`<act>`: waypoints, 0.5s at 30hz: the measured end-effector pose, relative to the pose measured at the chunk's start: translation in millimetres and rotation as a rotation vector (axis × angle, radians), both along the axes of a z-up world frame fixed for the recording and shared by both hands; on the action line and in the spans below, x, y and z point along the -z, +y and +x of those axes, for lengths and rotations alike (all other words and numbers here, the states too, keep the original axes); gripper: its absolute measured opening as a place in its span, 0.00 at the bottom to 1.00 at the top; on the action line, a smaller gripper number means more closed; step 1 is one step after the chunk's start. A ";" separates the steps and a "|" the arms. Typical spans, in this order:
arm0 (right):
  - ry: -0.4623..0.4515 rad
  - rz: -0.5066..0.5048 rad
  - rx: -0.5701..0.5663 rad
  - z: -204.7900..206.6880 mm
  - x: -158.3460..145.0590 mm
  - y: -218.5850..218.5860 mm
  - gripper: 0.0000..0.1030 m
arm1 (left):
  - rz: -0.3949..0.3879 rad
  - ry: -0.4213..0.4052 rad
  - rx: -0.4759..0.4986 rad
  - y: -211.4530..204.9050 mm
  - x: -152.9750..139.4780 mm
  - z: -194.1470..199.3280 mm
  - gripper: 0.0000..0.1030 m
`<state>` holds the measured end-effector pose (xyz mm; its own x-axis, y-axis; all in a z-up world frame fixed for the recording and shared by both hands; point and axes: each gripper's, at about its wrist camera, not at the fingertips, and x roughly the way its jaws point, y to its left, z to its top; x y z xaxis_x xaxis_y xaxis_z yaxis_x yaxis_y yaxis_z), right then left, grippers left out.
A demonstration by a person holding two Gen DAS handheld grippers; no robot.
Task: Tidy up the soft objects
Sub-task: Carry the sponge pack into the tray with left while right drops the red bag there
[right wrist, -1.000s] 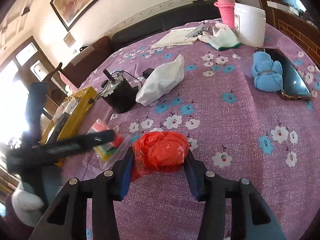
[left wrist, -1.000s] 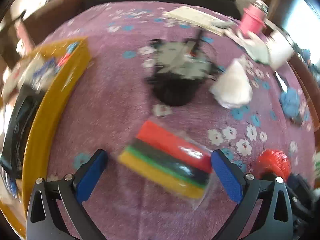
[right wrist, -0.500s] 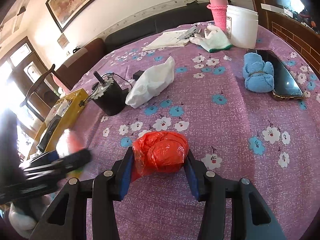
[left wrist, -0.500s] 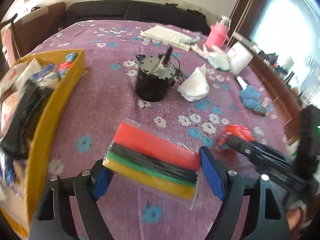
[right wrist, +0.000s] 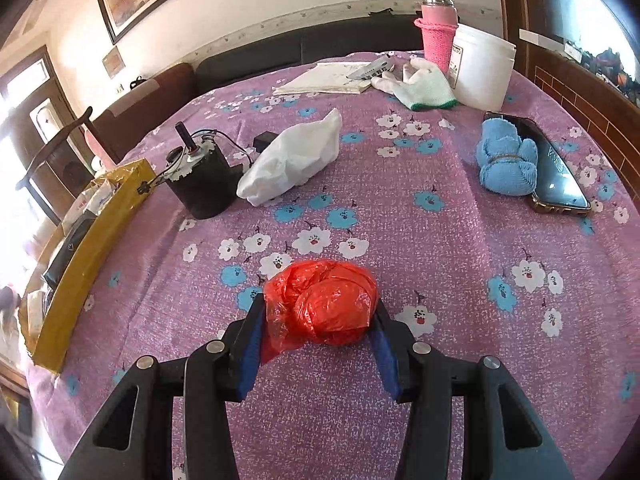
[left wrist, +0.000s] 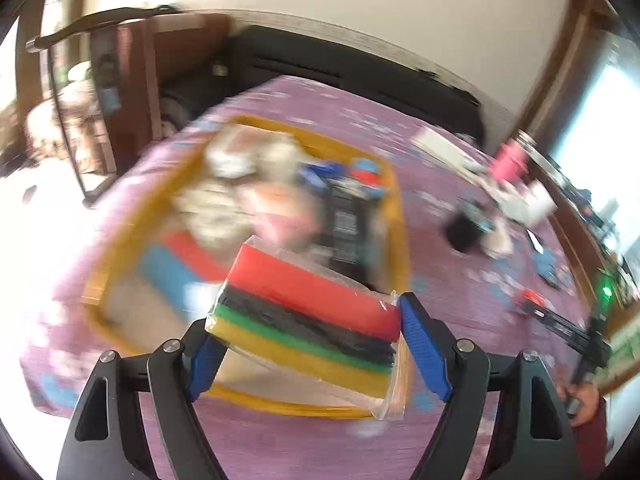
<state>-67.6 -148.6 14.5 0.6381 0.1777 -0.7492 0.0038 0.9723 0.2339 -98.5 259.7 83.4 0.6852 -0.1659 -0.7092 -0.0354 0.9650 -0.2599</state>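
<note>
A clear-wrapped pack of sponges (left wrist: pixel 316 300), layered red, black, green and yellow, hangs tilted above the near end of the yellow box (left wrist: pixel 400 216). My left gripper (left wrist: pixel 308 332) is shut on it, a blue pad pressed against each end. The box holds several blurred soft packets. In the right wrist view my right gripper (right wrist: pixel 320 328) is shut on a crumpled red plastic bag (right wrist: pixel 328 300) that sits low on the purple flowered cloth. The yellow box (right wrist: pixel 92 240) lies far to its left. A white bag (right wrist: pixel 296 160) and a rolled blue towel (right wrist: pixel 504 160) lie on the cloth.
A black motor (right wrist: pixel 200 180) with wires stands between the box and the white bag. A phone (right wrist: pixel 560 176) lies beside the towel. A white glove (right wrist: pixel 424 86), papers (right wrist: pixel 332 80), a pink bottle (right wrist: pixel 438 36) and a white tub (right wrist: pixel 482 72) sit at the far edge.
My left gripper closed on the sponge pack, lifted it off the cloth and swung it left over the yellow box. The right gripper stayed put, holding the red bag.
</note>
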 end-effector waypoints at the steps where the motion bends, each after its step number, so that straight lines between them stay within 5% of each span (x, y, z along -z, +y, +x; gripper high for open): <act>1: -0.003 0.004 0.002 -2.2 -4.2 1.2 0.50 | 0.006 -0.003 -0.021 15.3 -1.9 -0.6 0.78; 9: -0.081 -0.014 -0.163 -13.4 -61.9 79.4 0.50 | -0.017 0.041 -0.061 58.8 8.7 36.8 0.78; 15: -0.095 -0.068 -0.331 -14.0 -73.8 159.0 0.50 | -0.029 0.112 -0.072 58.6 32.6 71.5 0.78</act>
<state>-81.5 10.4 88.2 0.6214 0.3385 -0.7066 -0.3332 0.9304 0.1527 -27.0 318.3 50.9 0.6132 -0.1403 -0.7774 -0.1348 0.9511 -0.2779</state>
